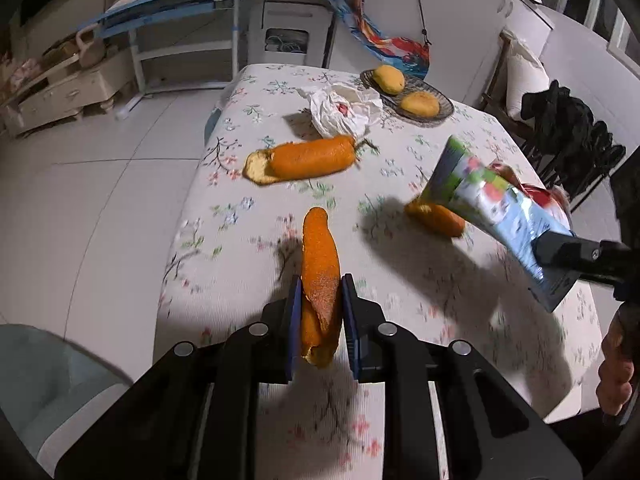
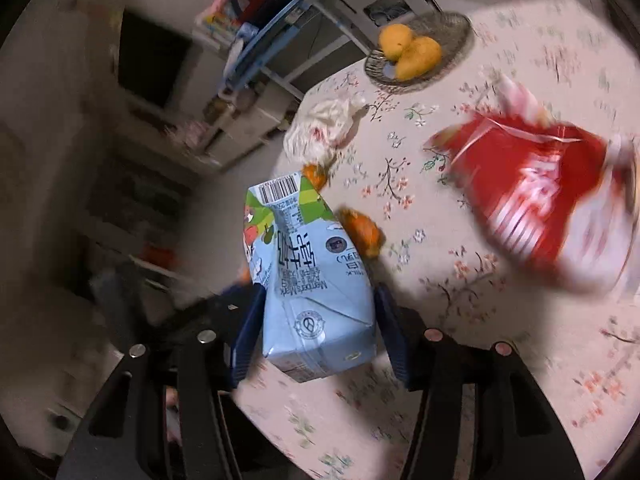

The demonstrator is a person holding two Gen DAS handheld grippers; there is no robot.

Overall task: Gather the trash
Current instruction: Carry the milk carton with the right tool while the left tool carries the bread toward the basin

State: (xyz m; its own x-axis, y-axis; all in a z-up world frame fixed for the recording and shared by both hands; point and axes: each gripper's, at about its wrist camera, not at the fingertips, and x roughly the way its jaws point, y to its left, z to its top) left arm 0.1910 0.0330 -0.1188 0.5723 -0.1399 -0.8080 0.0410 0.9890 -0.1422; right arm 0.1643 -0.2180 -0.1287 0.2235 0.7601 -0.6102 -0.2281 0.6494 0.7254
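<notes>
Left wrist view: you are mid-collection, both hands loaded. Your left tool [image 1: 321,304] is clamping a long strip of orange peel [image 1: 319,276] between its blue pads, jaws nearly closed, peel sticking out ahead of the tips and clear of the table [image 1: 224,264]. Ahead of the tool another large peel [image 1: 300,159] is lying on the cloth, and beyond it a crumpled white plastic bag [image 1: 343,110] just beside a woven tray [image 1: 434,98] holding two whole fruits [image 1: 420,103]. Off to the tool's right a smaller peel piece [image 1: 436,216] is sitting under the milk carton [image 1: 496,208], which your right tool is carrying in the air.

Right wrist view: blurred. Your right tool [image 2: 320,320] is gripping the carton by its base, jaws about half open and pressed against its two sides, the carton's far end pointing away. Peel scraps [image 2: 362,232] are lying just past it; a red snack bag [image 2: 532,196] is sitting to the tool's right on the table, the tray far ahead.

Judgement: pick-up step done for these two items. No bin is showing in either view, so next you are needing to find one and carry both loads there, keeping both grips firm. Peels, white bag and red bag probably remaining after that.
</notes>
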